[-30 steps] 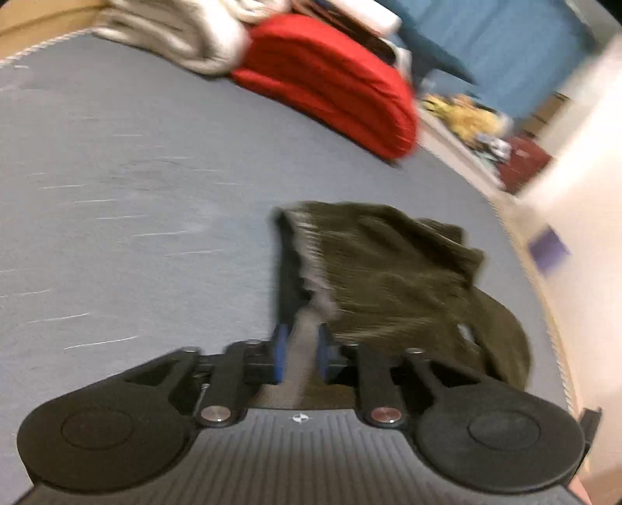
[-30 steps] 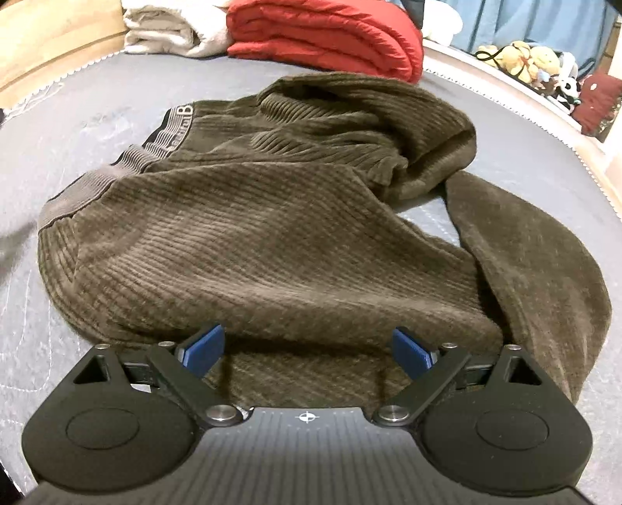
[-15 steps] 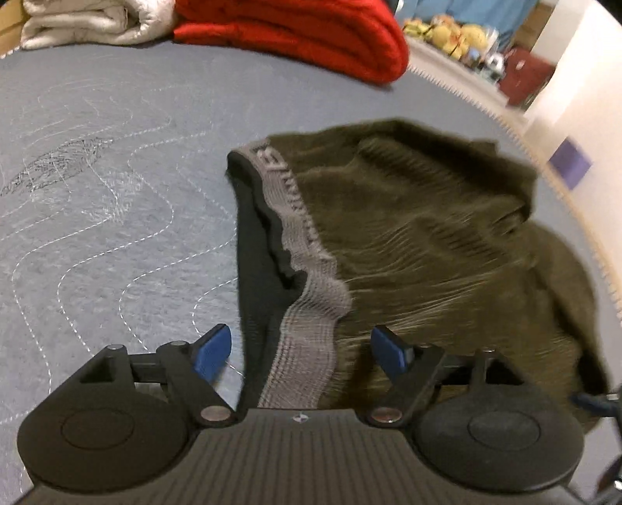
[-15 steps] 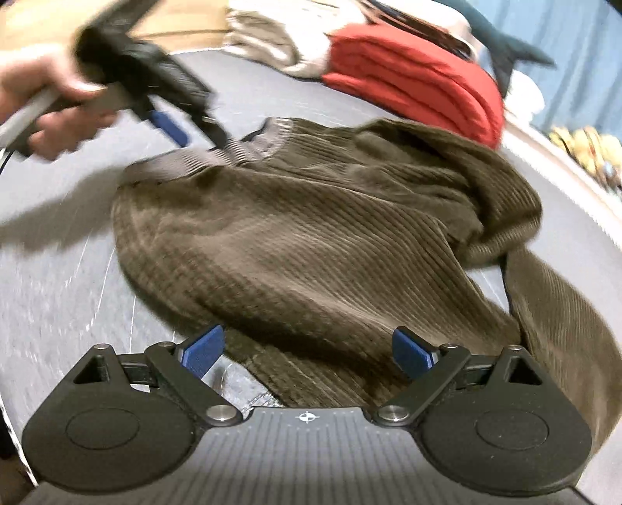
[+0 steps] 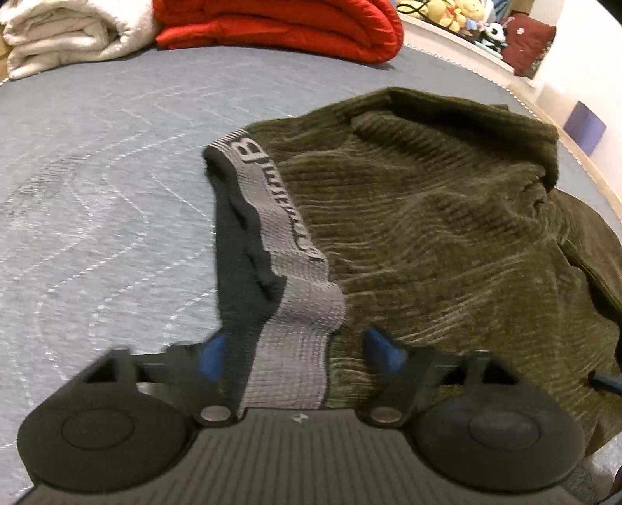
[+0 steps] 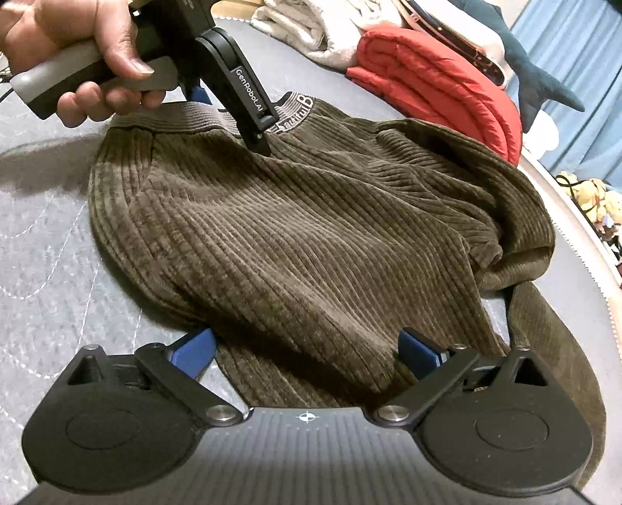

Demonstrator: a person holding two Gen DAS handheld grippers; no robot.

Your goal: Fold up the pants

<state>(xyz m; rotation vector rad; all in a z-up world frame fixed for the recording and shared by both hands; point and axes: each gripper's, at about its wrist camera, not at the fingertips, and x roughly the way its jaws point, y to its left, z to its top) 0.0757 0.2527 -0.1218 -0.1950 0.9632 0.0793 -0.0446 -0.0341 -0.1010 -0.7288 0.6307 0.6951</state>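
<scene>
Brown corduroy pants (image 5: 427, 217) lie bunched on the grey quilted bed (image 5: 97, 202). Their grey waistband (image 5: 287, 248) with lettering runs toward my left gripper (image 5: 297, 347), which is open with the band lying between its blue pads. In the right wrist view the pants (image 6: 311, 241) fill the middle, with one leg (image 6: 552, 342) trailing at the right. My right gripper (image 6: 307, 351) is open and straddles the near edge of the fabric. The left gripper (image 6: 233, 101), held in a hand, hovers over the waistband (image 6: 186, 116) at the far side.
A folded red quilt (image 5: 280, 23) and a white blanket (image 5: 70, 35) lie at the bed's far end. Plush toys (image 6: 591, 194) sit past the right edge. The red quilt (image 6: 435, 85) also shows in the right wrist view. Bare mattress lies to the left.
My left gripper let go of the waistband and opened, then drew closer over it. My right gripper stayed open and swung left along the pants' near edge.
</scene>
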